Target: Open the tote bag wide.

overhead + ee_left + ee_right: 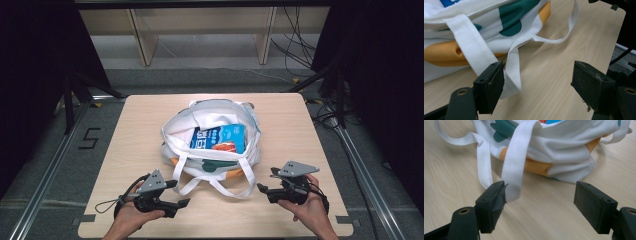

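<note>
Tote bag (212,137) lies between both open hand-held grippers.

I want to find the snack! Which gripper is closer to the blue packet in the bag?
Right, though only slightly. The right gripper sits just below and right of the blue packet. The left gripper sits lower, near the table's front edge, on the packet's left.

The bag (210,135) lies on the table (140,120), ahead of both pairs of jaws, with a packet (220,137) in it. In the left gripper view a strap (512,67) lies just beside the left jaw. In the right gripper view another strap (515,165) hangs beside the left jaw.
</note>
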A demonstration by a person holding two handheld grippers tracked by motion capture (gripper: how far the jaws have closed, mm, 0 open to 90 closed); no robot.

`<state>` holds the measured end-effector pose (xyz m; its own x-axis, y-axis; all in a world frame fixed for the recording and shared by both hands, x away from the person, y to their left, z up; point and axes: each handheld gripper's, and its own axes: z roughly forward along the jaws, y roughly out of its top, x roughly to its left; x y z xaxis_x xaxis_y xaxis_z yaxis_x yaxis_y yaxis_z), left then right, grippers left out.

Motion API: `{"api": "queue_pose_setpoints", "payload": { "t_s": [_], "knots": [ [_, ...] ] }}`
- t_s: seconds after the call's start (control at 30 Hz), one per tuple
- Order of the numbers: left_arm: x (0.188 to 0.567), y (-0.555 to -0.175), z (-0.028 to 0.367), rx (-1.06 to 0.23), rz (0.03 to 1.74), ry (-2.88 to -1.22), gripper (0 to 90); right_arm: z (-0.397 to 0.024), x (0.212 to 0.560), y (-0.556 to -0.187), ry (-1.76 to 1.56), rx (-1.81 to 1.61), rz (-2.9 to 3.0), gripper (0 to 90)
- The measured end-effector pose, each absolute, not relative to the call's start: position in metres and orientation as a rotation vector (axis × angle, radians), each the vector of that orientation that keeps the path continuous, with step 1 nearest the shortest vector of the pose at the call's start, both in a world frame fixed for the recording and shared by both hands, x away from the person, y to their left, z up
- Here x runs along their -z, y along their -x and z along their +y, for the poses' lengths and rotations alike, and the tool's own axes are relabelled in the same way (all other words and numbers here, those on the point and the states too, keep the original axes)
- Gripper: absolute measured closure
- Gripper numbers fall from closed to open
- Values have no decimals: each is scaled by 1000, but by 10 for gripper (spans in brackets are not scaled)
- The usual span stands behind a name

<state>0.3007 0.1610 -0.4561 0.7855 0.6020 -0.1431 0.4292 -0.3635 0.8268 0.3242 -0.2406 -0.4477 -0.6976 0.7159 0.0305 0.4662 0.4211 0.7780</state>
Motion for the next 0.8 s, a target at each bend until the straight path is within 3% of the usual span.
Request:
{"api": "queue_pose_setpoints", "payload": {
  "t_s": [0.8],
  "knots": [
    [480, -284, 172, -230, 780, -2005, 231, -253, 471, -298, -1030, -1112, 2398, 242]
  ]
}}
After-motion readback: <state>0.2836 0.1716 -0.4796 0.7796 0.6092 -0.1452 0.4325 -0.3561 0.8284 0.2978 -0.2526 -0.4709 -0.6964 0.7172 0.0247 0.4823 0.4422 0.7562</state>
